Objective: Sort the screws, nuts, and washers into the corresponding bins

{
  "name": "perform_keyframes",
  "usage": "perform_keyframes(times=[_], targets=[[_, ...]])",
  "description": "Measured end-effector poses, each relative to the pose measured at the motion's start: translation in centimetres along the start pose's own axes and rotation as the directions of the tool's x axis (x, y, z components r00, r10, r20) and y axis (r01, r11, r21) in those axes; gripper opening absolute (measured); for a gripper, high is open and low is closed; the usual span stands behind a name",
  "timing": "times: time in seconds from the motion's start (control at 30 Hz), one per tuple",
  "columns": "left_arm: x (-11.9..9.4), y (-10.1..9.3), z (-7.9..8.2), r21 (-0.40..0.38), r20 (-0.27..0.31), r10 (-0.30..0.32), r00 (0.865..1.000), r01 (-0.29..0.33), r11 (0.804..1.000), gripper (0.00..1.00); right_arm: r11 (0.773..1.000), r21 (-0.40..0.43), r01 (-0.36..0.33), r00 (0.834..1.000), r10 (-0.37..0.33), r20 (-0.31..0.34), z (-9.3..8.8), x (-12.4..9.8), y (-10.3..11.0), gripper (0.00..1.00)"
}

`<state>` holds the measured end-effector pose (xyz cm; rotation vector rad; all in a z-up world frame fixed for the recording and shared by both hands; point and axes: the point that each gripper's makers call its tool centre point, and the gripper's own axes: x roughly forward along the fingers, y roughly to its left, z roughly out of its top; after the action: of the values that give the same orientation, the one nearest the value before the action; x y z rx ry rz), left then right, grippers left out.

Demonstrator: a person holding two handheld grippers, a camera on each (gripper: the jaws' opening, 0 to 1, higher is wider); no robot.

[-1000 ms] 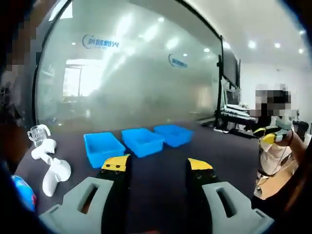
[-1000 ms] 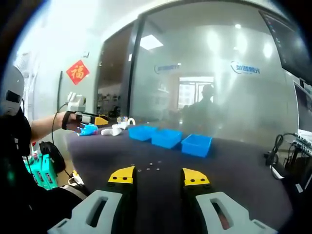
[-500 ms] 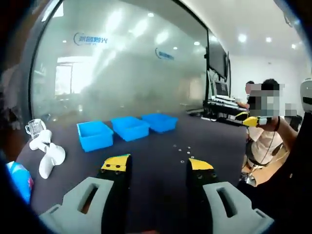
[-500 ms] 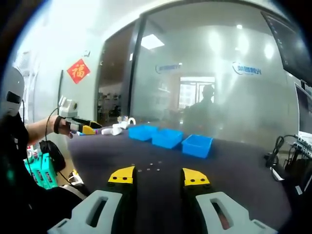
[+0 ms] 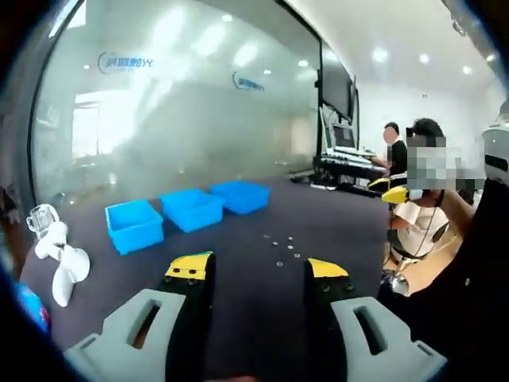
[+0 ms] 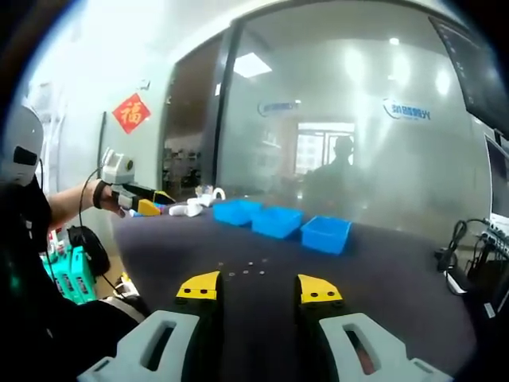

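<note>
- Small fasteners (image 5: 280, 243) scattered loose on dark table (image 5: 334, 231), none picked.
- Three blue bins (image 5: 189, 208) look empty.
- Left gripper (image 5: 258, 272) and right gripper (image 6: 258, 286): jaws apart, holding nothing.

Office, frosted glass wall (image 5: 199, 119) with logos, monitors (image 5: 338, 87), desk workstation (image 5: 346, 163)

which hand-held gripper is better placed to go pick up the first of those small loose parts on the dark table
Probably the right hand-held gripper: its open jaws point straight at the small parts lying just ahead. The left hand-held gripper is also open, and the parts lie a little ahead of it too, so the edge is slight.
</note>
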<state>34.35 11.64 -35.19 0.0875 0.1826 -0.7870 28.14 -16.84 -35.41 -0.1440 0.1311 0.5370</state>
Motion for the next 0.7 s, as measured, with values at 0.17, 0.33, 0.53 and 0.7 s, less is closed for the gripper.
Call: perform_keyframes(times=[0.17, 0.33, 0.53, 0.7], targets=[[0.6, -0.7, 0.4, 0.013, -0.015, -0.033, 0.999, 0.034, 0.999, 0.41, 1.0, -0.01, -0.014, 1.0, 0.014, -0.013, -0.4, 0.1, 0.3, 0.32], [1.8, -1.8, 0.0, 0.015, -0.048, -0.08, 0.996, 0.081, 0.997, 0.41, 0.999, -0.019, -0.026, 0.999, 0.025, -0.025, -0.7, 0.1, 0.4, 0.32], [4.3, -2.4, -0.1, 0.017, -0.089, -0.102, 0.991, 0.104, 0.994, 0.41, 0.999, -0.025, -0.03, 0.999, 0.029, -0.031, -1.0, 0.0, 0.4, 0.32], [6.7, -3.1, 0.1, 0.028, -0.126, -0.135, 0.983, 0.139, 0.99, 0.41, 0.999, -0.025, -0.029, 0.999, 0.028, -0.037, -1.4, -0.1, 0.4, 0.32]])
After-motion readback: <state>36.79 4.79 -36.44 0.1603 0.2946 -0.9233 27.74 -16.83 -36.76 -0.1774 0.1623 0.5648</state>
